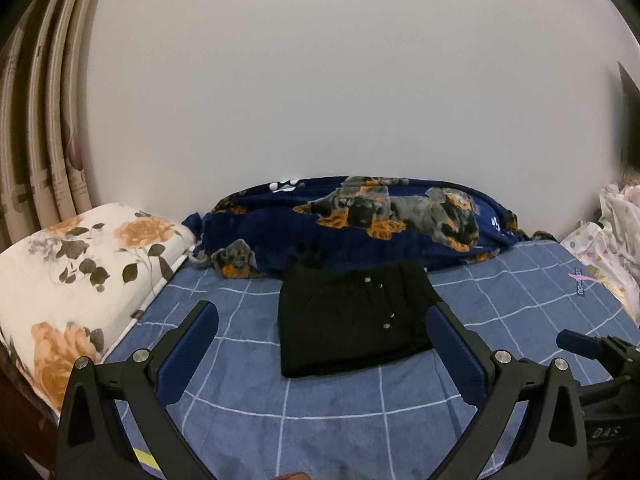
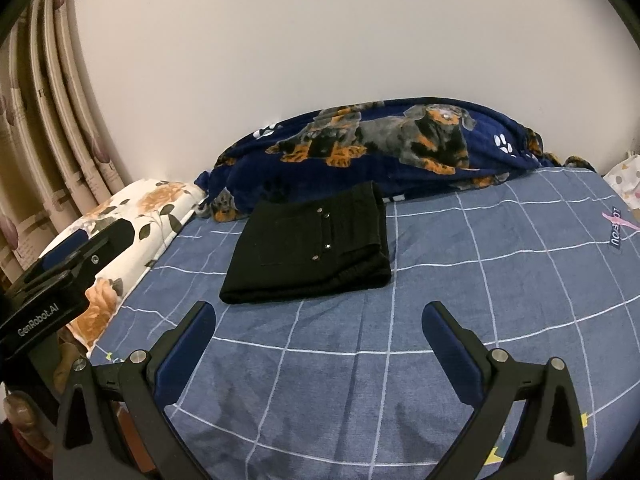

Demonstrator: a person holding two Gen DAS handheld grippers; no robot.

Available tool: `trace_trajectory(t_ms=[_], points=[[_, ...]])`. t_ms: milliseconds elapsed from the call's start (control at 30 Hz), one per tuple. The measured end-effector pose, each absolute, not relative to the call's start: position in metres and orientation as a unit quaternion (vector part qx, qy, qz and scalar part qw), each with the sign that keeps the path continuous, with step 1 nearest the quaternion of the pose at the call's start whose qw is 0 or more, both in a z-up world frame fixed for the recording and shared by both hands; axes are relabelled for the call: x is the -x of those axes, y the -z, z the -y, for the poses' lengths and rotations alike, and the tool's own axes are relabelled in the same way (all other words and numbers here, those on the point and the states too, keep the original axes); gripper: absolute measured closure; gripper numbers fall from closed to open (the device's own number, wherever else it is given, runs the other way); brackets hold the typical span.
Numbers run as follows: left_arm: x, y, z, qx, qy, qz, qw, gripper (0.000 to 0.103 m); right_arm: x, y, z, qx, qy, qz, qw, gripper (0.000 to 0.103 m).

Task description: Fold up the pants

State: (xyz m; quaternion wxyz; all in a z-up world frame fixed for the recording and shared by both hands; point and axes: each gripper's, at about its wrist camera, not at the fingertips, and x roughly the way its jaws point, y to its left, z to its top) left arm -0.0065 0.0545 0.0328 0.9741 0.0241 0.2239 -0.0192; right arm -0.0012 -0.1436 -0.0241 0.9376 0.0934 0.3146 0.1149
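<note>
Both grippers are hovering with jaws spread wide and holding nothing: the left gripper (image 1: 322,316) and the right gripper (image 2: 319,316) are sitting clear of the pants (image 2: 310,246). Folded into a compact black rectangle, the pants are lying on the checked bedsheet (image 2: 480,280), at 12 o'clock from the left jaws and 11 o'clock from the right, touching the dog-print blanket (image 2: 400,136). Folding is appearing complete; any next move is calling only for minor squaring of edges.
</note>
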Motion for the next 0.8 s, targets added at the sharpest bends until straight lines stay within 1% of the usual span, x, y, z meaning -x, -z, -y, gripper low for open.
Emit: trace_trajectory(t_ms=[800], points=[[0.004, -0.019, -0.056, -0.026, 0.016, -0.231, 0.972, 0.0, -0.001, 0.028, 0.143, -0.093, -0.119, -0.323, 0.934, 0.0]])
